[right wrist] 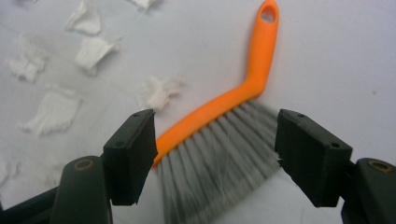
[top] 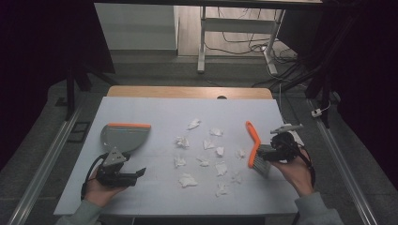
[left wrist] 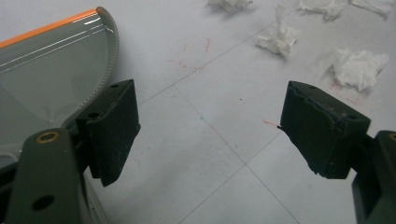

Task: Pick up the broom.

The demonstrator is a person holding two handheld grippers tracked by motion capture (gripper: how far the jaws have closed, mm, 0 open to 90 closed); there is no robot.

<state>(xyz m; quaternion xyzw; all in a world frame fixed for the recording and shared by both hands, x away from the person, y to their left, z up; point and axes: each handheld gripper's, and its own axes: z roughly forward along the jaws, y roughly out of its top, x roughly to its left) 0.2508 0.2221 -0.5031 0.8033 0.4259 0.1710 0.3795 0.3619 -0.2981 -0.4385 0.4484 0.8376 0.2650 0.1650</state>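
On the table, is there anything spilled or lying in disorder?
Yes. Torn white paper scraps lie scattered over the middle of the table, between the grey dustpan on the left and the orange brush on the right. Both lie flat, ungrasped; each tool, left and right, is open.

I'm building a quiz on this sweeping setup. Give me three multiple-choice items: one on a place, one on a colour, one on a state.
1. Where does the dustpan lie?
A. just ahead of the left gripper
B. beside the brush
C. on the floor

2. What colour is the brush handle?
A. blue
B. orange
C. white

3. How do the right gripper's jaws stand?
A. shut on a paper scrap
B. shut on the handle
C. open, astride the grey bristles

Answers: 1 A, the high view shows it at the table's left, ahead of that gripper. 2 B, the handle is plainly orange. 3 C, the right gripper view shows a wide gap with bristles between.
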